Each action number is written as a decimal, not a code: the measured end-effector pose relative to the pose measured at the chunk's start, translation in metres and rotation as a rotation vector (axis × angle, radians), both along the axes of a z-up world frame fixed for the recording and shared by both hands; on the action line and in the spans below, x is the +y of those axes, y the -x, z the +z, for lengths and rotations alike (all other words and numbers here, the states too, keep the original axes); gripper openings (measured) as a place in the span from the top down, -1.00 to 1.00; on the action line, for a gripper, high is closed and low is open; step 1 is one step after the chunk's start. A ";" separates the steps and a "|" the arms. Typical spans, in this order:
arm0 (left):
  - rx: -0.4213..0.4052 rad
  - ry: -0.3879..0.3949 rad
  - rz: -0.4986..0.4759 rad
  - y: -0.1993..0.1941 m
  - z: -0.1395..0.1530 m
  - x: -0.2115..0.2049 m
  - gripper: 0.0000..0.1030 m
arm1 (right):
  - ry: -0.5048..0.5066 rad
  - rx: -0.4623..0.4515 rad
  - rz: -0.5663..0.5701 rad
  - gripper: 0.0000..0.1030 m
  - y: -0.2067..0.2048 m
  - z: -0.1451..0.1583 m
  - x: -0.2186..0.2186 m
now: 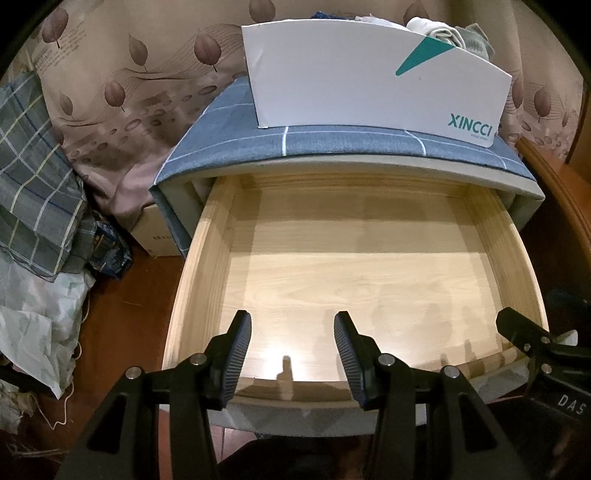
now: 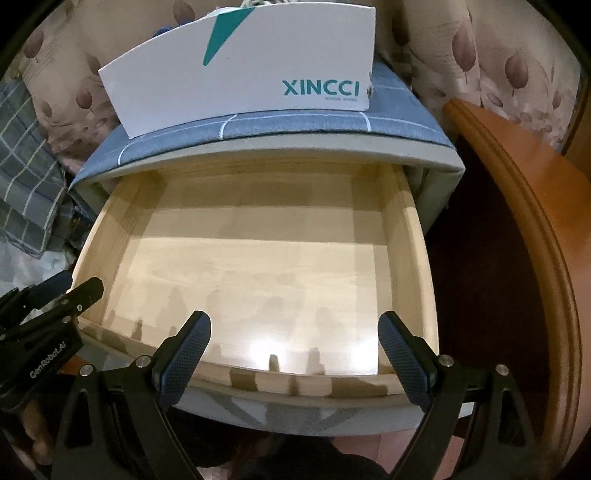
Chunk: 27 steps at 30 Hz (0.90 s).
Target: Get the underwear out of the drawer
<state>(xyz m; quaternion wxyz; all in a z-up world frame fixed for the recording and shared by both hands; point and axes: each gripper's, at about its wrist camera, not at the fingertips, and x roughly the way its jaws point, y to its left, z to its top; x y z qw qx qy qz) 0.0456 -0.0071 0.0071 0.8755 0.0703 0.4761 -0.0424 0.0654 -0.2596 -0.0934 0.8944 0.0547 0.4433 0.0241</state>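
The pale wooden drawer (image 1: 207, 258) (image 2: 410, 251) is pulled out of a small cabinet draped in blue-grey checked cloth (image 1: 332, 138) (image 2: 295, 123). Its floor is bare; no underwear shows inside. On the cabinet top stands a white XINCCI box (image 1: 351, 85) (image 2: 251, 70) with bunched light garments (image 1: 443, 31) showing over its rim. My left gripper (image 1: 291, 321) (image 2: 74, 286) hovers open over the drawer's front left, nothing between its fingers. My right gripper (image 2: 294, 321) (image 1: 517, 325) is open wide over the front right, also holding nothing.
A leaf-patterned curtain (image 1: 129, 92) hangs behind the cabinet. Plaid fabric (image 1: 33, 177), plastic bags (image 1: 40, 317) and a cardboard box (image 1: 155, 229) crowd the floor on the left. A curved wooden furniture edge (image 2: 517, 184) stands close on the right.
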 end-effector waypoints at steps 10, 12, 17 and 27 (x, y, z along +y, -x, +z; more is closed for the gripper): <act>-0.004 -0.005 -0.006 0.000 -0.001 -0.001 0.08 | 0.054 0.008 0.001 -0.75 0.000 -0.002 0.010; -0.001 -0.005 -0.007 0.000 -0.001 -0.001 0.08 | 0.064 0.007 -0.001 -0.75 0.000 -0.002 0.011; -0.003 -0.006 -0.007 0.000 0.000 -0.002 0.08 | 0.070 0.011 0.003 -0.75 0.000 -0.003 0.011; -0.001 -0.003 -0.008 0.000 -0.001 -0.003 0.08 | 0.070 0.023 0.004 -0.75 -0.001 -0.003 0.012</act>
